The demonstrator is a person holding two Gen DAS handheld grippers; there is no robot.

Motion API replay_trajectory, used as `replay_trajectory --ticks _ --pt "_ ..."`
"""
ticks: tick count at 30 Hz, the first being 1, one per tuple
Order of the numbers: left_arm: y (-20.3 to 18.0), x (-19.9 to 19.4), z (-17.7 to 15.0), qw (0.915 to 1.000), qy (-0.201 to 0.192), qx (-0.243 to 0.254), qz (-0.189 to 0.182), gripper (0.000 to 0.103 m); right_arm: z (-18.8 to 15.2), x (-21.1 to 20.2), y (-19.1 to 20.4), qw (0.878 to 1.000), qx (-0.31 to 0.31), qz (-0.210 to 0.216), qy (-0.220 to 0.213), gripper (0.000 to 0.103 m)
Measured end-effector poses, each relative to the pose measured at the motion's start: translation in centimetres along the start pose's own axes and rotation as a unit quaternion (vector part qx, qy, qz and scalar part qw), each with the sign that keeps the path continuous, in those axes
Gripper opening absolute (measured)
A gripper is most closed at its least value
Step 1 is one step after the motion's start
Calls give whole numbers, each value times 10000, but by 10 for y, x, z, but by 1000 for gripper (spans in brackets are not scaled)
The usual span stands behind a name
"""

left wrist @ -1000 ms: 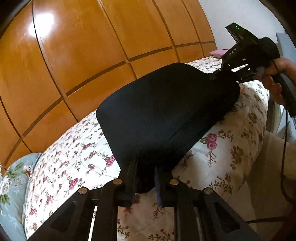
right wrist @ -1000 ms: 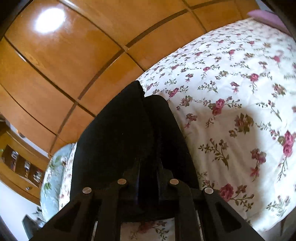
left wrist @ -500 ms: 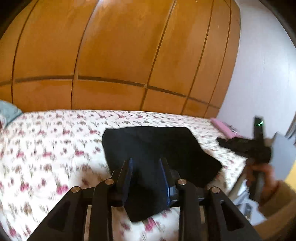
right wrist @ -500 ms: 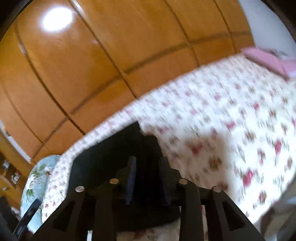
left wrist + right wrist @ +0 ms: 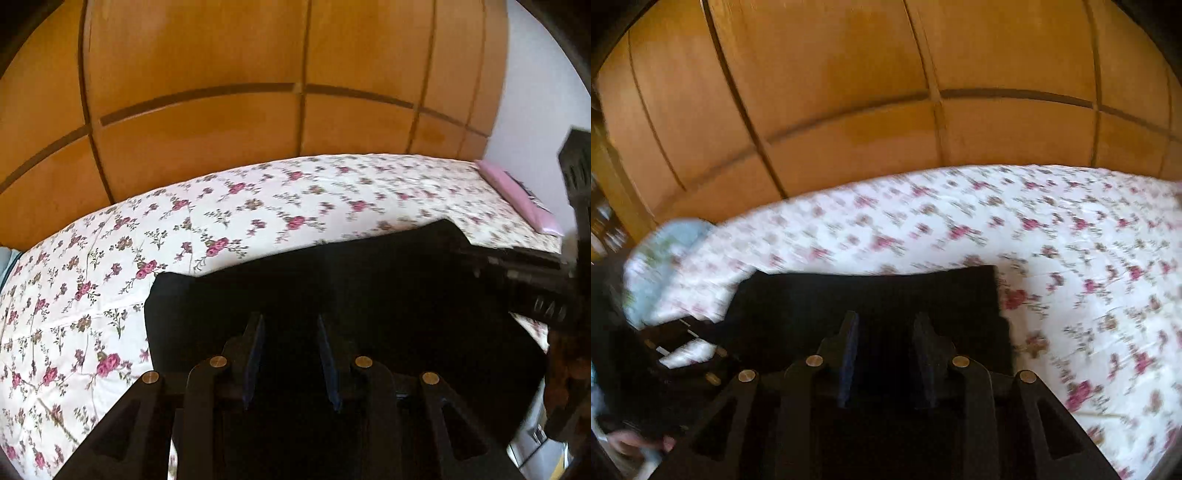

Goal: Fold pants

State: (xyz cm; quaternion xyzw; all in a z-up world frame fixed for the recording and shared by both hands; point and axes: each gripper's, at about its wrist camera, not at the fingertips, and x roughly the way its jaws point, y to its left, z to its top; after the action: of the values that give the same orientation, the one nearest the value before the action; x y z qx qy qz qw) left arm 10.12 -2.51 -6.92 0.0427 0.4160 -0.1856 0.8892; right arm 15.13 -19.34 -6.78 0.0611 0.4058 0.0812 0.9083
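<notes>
Nearest the left wrist camera, the left tool (image 5: 290, 354) is seen with its two fingers held apart, a clear gap between them and nothing clamped; dark cloth lies beneath the gap. The right tool (image 5: 888, 354) is likewise seen in its own view with fingers spread and nothing gripped between them. Under both tools the black pants (image 5: 351, 291) are laid flat on the bed (image 5: 258, 206) as a folded block near the front edge, its far edge straight and its corners squared (the right wrist view is blurred, so finer folds cannot be made out). In the left wrist view the other tool's dark body is seen at the right side, over the right end of the pants (image 5: 871, 295). Beyond the pants, the floral bedspread is spread out to the far side. A pink item (image 5: 517, 195) is placed at the right far corner of the bed, and a light blue pillow (image 5: 665, 243) at the left end. Behind the bed, wooden wardrobe panels (image 5: 258, 74) are seen.
</notes>
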Motion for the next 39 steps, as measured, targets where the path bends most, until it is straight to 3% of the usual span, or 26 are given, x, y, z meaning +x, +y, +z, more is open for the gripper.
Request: replay_trajectory --ticks 2,6,15,25,32,39 --pt "3 20 2 9999 119 25 7 31 -3 16 -8 9995 -39 -291 97 9" --pt "9 39 4 9998 127 -121 -39 32 -13 30 -30 9991 315 -204 -187 5" --pt "11 33 -1 9996 -35 -262 -93 32 -18 30 -38 9971 604 96 -442 4" --pt "9 26 -6 9996 -157 -231 -51 32 -24 20 -36 9971 545 52 -526 4" --pt "5 17 -12 9995 -259 -175 70 32 -39 4 -18 9975 261 -359 -549 4" --pt "5 5 -23 9991 -353 -146 188 32 -60 -15 -21 9967 573 -229 -530 4"
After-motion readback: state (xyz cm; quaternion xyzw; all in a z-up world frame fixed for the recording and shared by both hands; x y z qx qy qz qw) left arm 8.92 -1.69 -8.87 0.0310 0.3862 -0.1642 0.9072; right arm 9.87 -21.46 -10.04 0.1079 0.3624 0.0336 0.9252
